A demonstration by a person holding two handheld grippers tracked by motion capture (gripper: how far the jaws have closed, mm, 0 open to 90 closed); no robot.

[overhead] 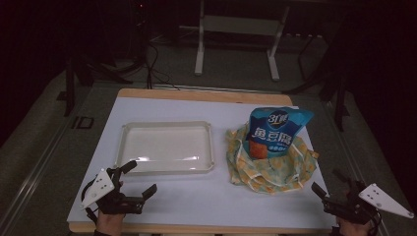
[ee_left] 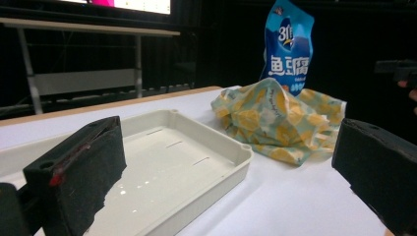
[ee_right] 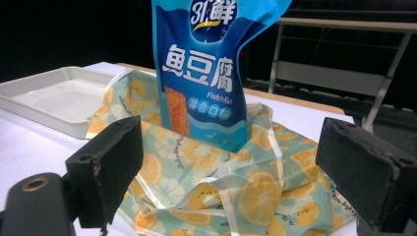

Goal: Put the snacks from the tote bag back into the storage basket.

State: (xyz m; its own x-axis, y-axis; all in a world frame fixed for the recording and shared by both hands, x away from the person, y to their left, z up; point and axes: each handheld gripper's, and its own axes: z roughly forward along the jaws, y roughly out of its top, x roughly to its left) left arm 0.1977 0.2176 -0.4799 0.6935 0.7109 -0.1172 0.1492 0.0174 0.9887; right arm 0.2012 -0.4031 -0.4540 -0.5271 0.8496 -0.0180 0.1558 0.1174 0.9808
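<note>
Both released, the left hand-held gripper (overhead: 138, 178) at seven o'clock and right hand-held gripper (overhead: 330, 183) at five flank the desk (overhead: 206, 196), seemingly ready for the fish-tofu bag (overhead: 275, 132) standing in the lemon-print bag (overhead: 269, 167), at three o'clock of the white tray (overhead: 167, 147).

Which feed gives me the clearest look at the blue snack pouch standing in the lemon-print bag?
The right gripper view: the blue snack pouch stands close and central, print readable, base sunk in the lemon-print bag. The high view shows it small but whole. The left gripper view shows its upper part behind the bag.
</note>
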